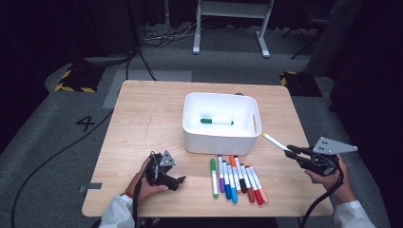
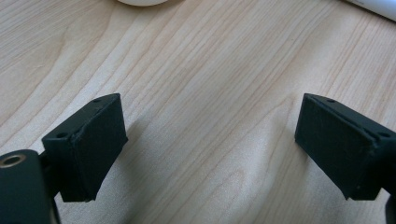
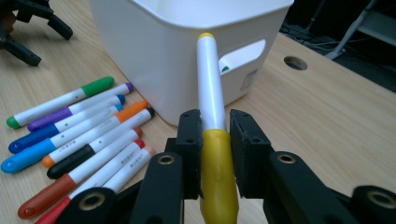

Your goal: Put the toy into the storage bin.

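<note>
Right gripper (image 1: 291,149): clamped on a yellow marker (image 1: 274,141), held above the table's (image 1: 142,118) right side, tip toward the white bin (image 1: 221,142) | Left gripper (image 1: 179,181): jaws wide apart, nothing between them, resting at the near left | Bin: holds a green marker (image 1: 216,121) | Marker row (image 1: 236,180): lies just near of the bin

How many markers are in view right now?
10: eight in a row on the table before the bin, a green one inside the bin, a yellow one in the right gripper. The packed row may hide another.
</note>
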### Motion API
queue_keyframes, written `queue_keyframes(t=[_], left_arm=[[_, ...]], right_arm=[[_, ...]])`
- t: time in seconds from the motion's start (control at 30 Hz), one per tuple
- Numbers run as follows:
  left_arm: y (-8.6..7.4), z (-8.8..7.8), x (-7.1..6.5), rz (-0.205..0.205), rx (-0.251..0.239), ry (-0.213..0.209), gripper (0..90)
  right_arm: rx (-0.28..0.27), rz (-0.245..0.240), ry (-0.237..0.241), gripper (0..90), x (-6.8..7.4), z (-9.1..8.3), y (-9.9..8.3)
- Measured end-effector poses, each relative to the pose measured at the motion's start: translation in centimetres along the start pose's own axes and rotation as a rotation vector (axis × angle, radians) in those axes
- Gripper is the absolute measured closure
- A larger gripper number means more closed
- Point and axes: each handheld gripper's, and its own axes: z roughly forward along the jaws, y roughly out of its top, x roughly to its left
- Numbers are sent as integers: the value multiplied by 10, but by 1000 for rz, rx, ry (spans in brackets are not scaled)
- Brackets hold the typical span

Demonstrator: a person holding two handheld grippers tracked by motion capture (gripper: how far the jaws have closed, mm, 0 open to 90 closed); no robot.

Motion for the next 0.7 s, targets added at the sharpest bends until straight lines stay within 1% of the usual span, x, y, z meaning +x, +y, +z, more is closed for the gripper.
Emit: queue_keyframes(t=[0.13, 0.23, 0.3, 0.33, 0.4, 0.47, 0.5, 0.67, 0.7], left_arm=[[0, 0, 0, 0, 0, -1, 91], [0, 0, 0, 0, 0, -1, 91], [0, 0, 0, 0, 0, 0, 91], [0, 0, 0, 0, 0, 0, 91], [0, 0, 0, 0, 0, 0, 91], [0, 0, 0, 0, 0, 0, 91], [0, 0, 0, 0, 0, 0, 91], [0, 0, 0, 0, 0, 0, 91], [0, 0, 0, 0, 0, 0, 90]], right_arm=[[-16, -15, 13, 754, -4, 2, 14], [-28, -17, 29, 754, -7, 6, 25], [-30, -24, 33, 754, -7, 8, 30], [-23, -31, 30, 754, -7, 8, 32], [-10, -40, 10, 754, -7, 10, 33], [-20, -34, 13, 755, -10, 11, 35], [-16, -33, 3, 754, -11, 11, 37], [-34, -52, -18, 755, -15, 9, 49], [-38, -50, -16, 755, -17, 8, 53]])
